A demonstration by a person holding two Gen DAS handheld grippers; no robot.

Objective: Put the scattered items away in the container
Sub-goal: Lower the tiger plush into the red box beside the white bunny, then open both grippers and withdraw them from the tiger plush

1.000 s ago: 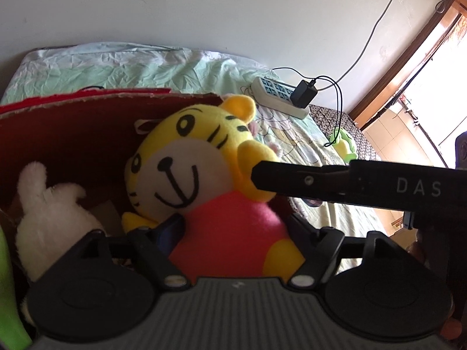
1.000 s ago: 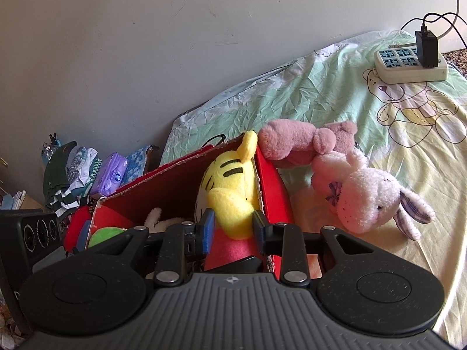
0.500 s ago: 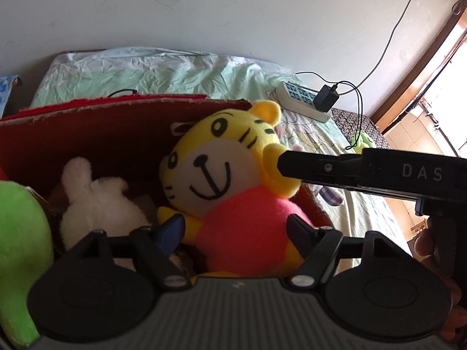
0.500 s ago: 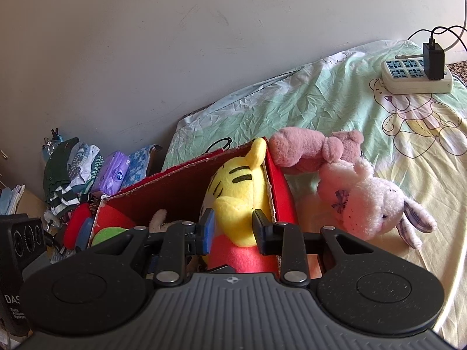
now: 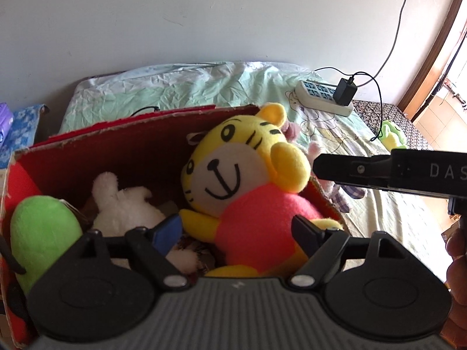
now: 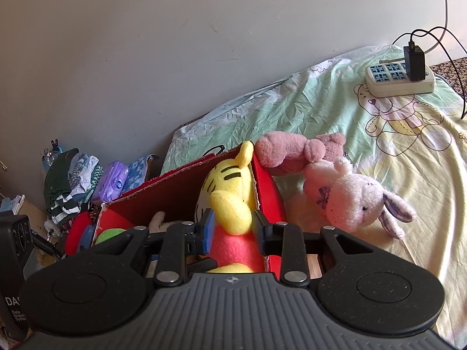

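1. Now, the left wrist view: the left claw (image 5: 236,230) stands wide, its two fingers spread either side of the tiger plush's pink belly and gripping nothing.
2. One red cardboard box (image 5: 122,151) sits on the bed (image 5: 204,87), and I count three soft toys clearly inside it: the yellow tiger plush (image 5: 239,186) leaning at the right end, one white plush (image 5: 122,204) in the middle, one green plush (image 5: 41,233) at the left end.
3. Something brown and furry shows low between the white plush and the tiger; too hidden to name.
4. The right claw's black body (image 5: 394,172) reaches in from the right, its tip just beside the tiger's ear.
5. One white power strip (image 5: 321,96) with one black charger (image 5: 346,92) plugged in lies farther back on the sheet.
6. Over to the right wrist view: the right claw (image 6: 232,230) is narrow, its two fingers pinching the tiger plush's yellow ear (image 6: 230,213) at the box's right wall (image 6: 265,186).
7. Two toys lie outside on the bed, just beside that wall: one dusty-pink plush (image 6: 292,151) and one pale pink bunny (image 6: 350,198), touching each other.
8. One purple pack (image 6: 112,180) and a stack of folded clothes (image 6: 70,180) sit beyond the box's left end.
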